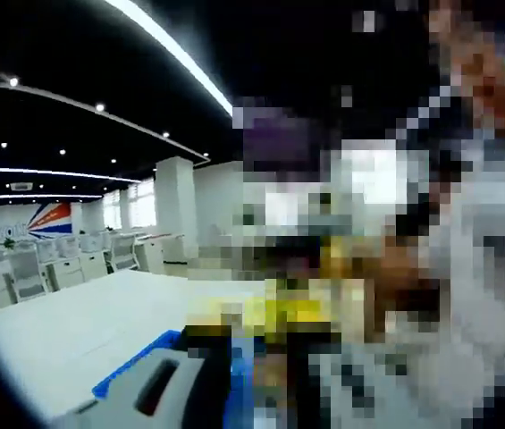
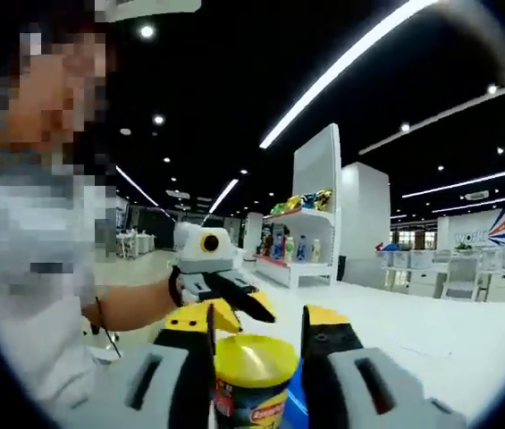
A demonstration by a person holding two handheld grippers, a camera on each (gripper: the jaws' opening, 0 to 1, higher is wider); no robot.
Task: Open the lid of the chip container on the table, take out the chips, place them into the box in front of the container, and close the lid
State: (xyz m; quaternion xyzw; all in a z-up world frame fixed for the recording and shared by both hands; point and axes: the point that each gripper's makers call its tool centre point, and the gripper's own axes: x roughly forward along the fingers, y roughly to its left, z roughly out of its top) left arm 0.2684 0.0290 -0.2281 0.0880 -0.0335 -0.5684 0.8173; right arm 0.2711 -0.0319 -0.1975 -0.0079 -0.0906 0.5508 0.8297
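The round chip can with the shiny yellow lid [image 2: 254, 374] stands at 6 o'clock between the right gripper [image 2: 256, 335] jaws, which sit close on both sides. The left gripper [image 2: 234, 299] hovers just behind it, at 12 o'clock from the can, its jaws a little apart. The table is white [image 2: 431, 344].

One chip container [image 2: 252, 380] with a yellow lid stands on the white table [image 2: 431, 335], and one blue box [image 1: 136, 362] lies there too. Two grippers: the right gripper [image 2: 258, 332] around the container, the left gripper [image 2: 248, 304] just behind it. One shelf unit [image 2: 301, 241] stands beyond the table.
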